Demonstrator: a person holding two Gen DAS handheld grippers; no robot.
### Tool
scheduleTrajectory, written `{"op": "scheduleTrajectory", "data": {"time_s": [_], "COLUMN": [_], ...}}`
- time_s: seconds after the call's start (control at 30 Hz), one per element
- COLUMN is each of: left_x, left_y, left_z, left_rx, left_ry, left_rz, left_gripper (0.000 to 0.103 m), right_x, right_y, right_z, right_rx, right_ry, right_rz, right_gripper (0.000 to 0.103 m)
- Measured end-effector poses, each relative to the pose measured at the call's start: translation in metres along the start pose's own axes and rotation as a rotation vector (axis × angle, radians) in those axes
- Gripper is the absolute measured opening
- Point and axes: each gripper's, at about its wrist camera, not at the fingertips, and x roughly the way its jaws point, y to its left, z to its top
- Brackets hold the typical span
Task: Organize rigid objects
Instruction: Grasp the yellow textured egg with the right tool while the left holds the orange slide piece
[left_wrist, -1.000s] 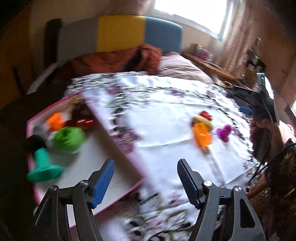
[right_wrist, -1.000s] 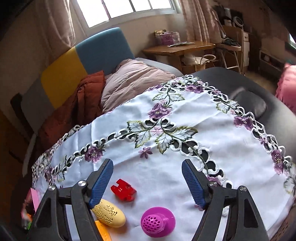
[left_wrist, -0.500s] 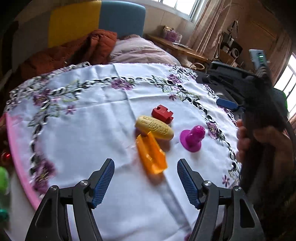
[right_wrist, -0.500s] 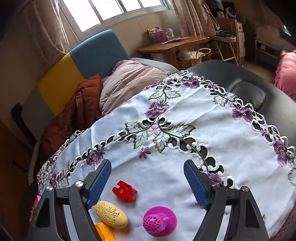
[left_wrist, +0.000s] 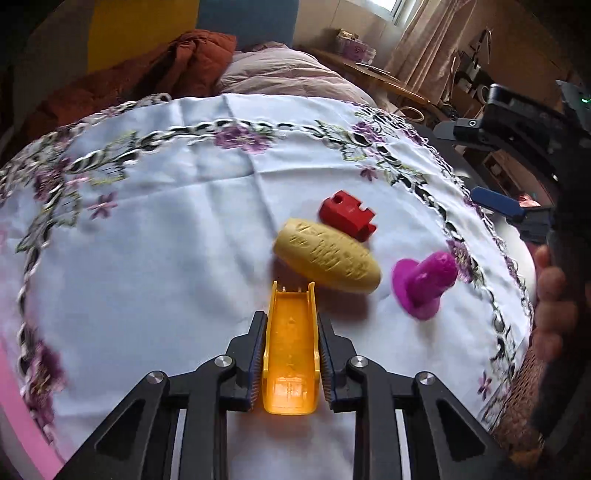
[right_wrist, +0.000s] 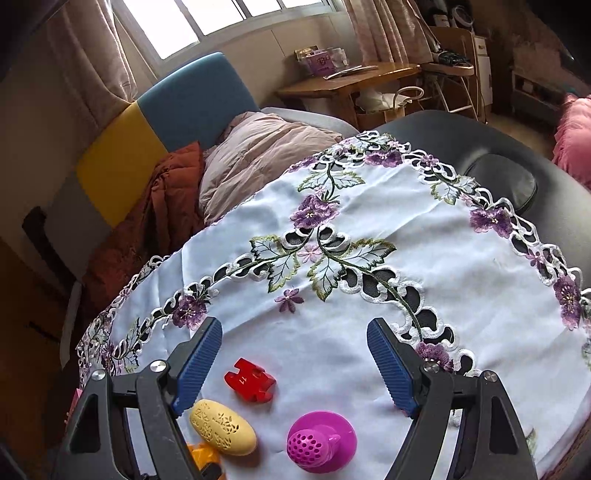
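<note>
A round table covered by a white tablecloth (left_wrist: 155, 229) with purple embroidered flowers and cut-out edging is carrying four small plastic objects, all grouped toward the near right part of the cloth.

The left gripper (left_wrist: 291, 354) is reaching in from the near edge, and its two blue-padded fingers are pinching an orange trough-shaped piece (left_wrist: 291, 347) by its long side walls. The piece is lying with its open channel facing up and is pointing away from the near edge; whether it is resting on the cloth or lifted just clear of it cannot be told.

Just beyond the far end of the orange piece, a yellow oval object (left_wrist: 327, 256) with carved patterning is lying on its side. A red puzzle-like block (left_wrist: 347, 214) is sitting just behind the yellow oval, farther from the near edge and very close to it. To the right of the yellow oval, nearer the table's right edge, a magenta piece with a round base and perforated knob (left_wrist: 424, 282) is lying tilted on the cloth.

The right gripper (right_wrist: 295, 363) is hovering above the cloth near the table's right edge, with its blue fingers spread wide and nothing between them. In its own view the red block, yellow oval and magenta piece are showing low in the frame, beneath and between the fingers.

A pink rim (left_wrist: 14, 398) is showing at the table's left edge.
</note>
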Motion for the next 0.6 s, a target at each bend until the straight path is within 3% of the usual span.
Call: {"op": "scheduleTrajectory", "data": {"time_s": [0.27,0.47,0.6], "left_x": [-0.035,-0.051,-0.051], "left_y": [0.008,0.019,0.019], "left_z": [-0.055,-0.078,-0.079], "left_rx": [0.048,0.028,0.029], "left_ry": [-0.041,-0.069,-0.076], "left_rz": [0.033,0.021,0.023], "left_gripper": [0.025,0.025,0.026], "right_x": [0.012,0.026,0.035], "right_y": [0.016,0.066,0.091], "right_z": [-0.008,-0.032,-0.056], "right_rx": [-0.066,-0.305,-0.47], "right_ry": [0.081,0.195,0.256], "right_rz": [0.077,0.181,0.193], "right_gripper": [0.081,0.076,0.073]}}
